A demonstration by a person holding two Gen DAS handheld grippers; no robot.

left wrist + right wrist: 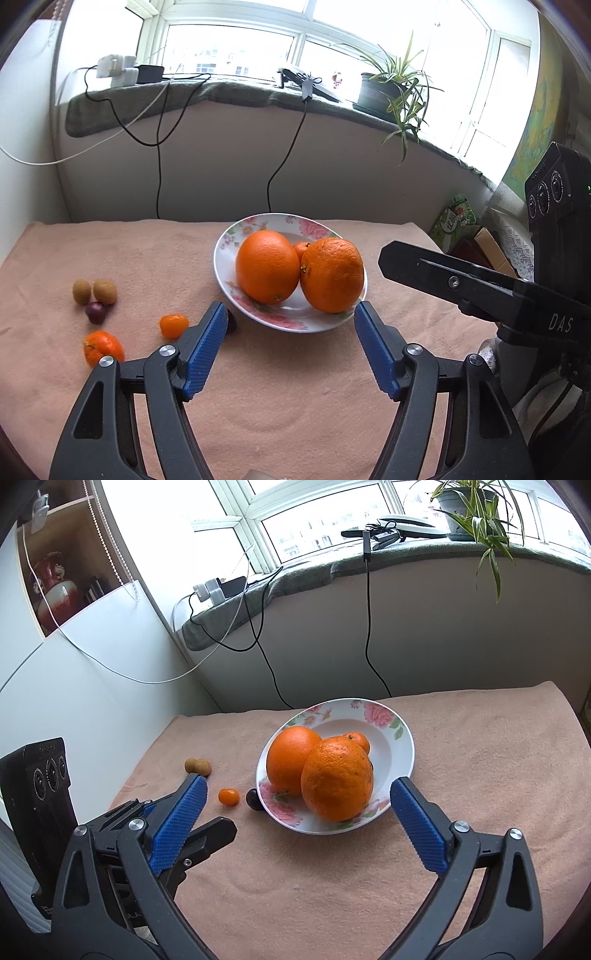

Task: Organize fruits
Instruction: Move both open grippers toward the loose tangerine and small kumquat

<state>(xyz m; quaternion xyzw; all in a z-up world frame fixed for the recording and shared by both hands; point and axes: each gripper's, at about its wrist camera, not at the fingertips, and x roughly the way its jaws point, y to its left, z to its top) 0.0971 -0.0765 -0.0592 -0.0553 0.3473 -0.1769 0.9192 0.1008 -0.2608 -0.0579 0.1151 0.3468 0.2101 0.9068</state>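
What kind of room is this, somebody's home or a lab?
Most likely a home, a room by a bay window: a potted plant on the cloth-covered windowsill, a floral plate of oranges on a towel-covered table.

White letters "DAS" stand on the black body of the right claw (480, 284), seen at the right edge of the left wrist view. A green package (456, 218) beyond the counter's far right corner carries print too small to read.

Both grippers are rocking black plastic frames, the left gripper (290, 314) and right gripper (299, 788) wearing ribbed blue pads (177, 825) (silver screws at pivots, "DAS" lettering).
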